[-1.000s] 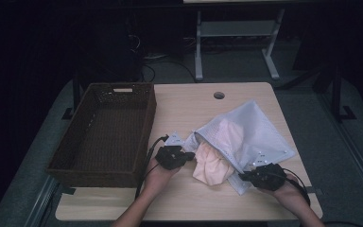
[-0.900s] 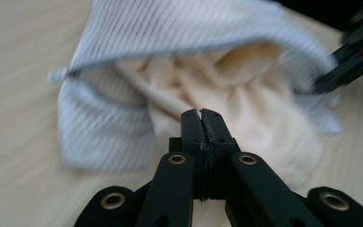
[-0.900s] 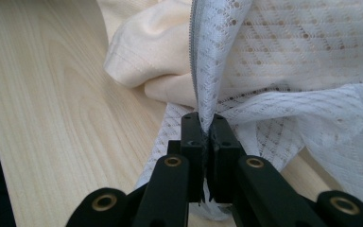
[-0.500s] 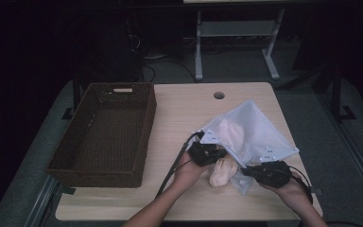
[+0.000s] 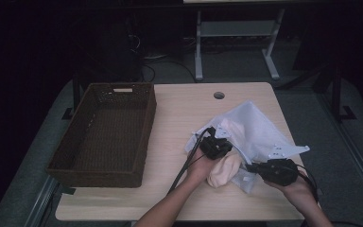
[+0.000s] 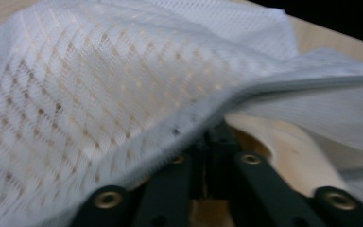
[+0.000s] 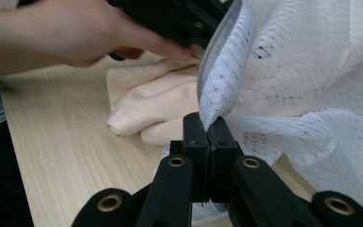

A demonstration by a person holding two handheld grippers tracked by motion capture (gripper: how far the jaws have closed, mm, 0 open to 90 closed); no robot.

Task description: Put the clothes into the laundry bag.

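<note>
1. Right claw (image 7: 208, 126) is clamped on the mesh bag (image 7: 312, 85) rim at the table's near right.
2. Left claw (image 6: 216, 142), jaws just easing apart, sits inside the bag mouth with the cloth (image 5: 223, 170); grip unclear.
3. Step judged: stuffing the cloth. Next: push deeper, then withdraw.
4. Basket (image 5: 105, 166) stands far left, clear; loose mesh may snag.

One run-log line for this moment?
right gripper: shut on mesh bag rim | left gripper: inside bag opening | cream cloth: partly in | basket: untouched

High view overhead facing fwd, both gripper views close-up, sharing mesh bag (image 5: 257, 132)
</note>
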